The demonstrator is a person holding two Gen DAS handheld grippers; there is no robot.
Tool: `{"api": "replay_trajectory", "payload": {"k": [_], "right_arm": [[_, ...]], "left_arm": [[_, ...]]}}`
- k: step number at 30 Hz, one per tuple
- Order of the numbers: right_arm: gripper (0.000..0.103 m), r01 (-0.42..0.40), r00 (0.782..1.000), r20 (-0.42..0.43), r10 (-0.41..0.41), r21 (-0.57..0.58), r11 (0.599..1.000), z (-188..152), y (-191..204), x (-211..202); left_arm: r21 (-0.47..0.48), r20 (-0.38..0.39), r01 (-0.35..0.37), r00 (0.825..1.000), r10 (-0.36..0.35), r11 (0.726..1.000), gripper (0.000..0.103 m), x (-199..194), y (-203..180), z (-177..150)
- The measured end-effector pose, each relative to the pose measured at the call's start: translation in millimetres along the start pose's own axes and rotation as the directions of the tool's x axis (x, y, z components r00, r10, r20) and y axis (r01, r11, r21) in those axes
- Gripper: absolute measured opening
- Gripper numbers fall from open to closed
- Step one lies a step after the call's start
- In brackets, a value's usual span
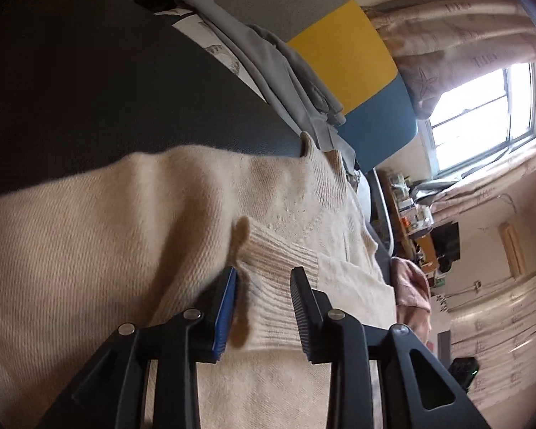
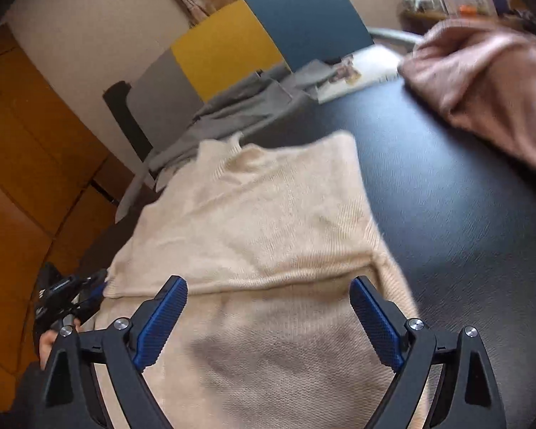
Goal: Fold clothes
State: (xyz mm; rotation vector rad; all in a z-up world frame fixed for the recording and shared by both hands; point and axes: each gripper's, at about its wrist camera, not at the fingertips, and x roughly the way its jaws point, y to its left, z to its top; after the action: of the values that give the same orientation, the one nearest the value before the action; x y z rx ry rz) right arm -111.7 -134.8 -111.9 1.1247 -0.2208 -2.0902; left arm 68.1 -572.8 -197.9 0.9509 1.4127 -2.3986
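Left claw (image 1: pixel 264 307) stood at the left edge of the cream sweater (image 2: pixel 253 214), its jaws apart with a ribbed cuff (image 1: pixel 278 268) lying between them; whether the pads already touched the knit could not be told. The sweater lay on the dark table (image 2: pixel 464 186), one flap already turned over the body so that a fold edge ran across it just ahead of the right claw (image 2: pixel 268 318). That claw hovered over the near half of the sweater with its jaws wide apart and nothing in them. Beyond the sweater lay grey clothes (image 2: pixel 232 114) against a grey, yellow and blue panel (image 2: pixel 228 46); a pink garment (image 2: pixel 489 82) lay at the table's far right. By judgement the sweater was part-way folded, the sleeve being dealt with. The next move would call for the left claw to close on the cuff and the right to take or pin the knit while the sleeve is laid flat
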Motion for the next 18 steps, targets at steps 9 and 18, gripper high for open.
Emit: {"api": "replay_trajectory", "payload": {"k": [9,18], "right_arm": [[0.095,0.204,0.976,-0.031,-0.217,-0.228,0.952,53.1,34.5,73.6],[0.103,0.339,0.929,-0.05,-0.366,-0.281,0.898,42.8,11.0,115.4]], "left_arm": [[0.12,0.023,-0.14,0.99,0.138,0.983,0.009,0.4,-6.6,-7.7],[0.135,0.056,-0.165,0.986,0.158,0.977,0.009,-9.9,-3.8,-16.4]]}}
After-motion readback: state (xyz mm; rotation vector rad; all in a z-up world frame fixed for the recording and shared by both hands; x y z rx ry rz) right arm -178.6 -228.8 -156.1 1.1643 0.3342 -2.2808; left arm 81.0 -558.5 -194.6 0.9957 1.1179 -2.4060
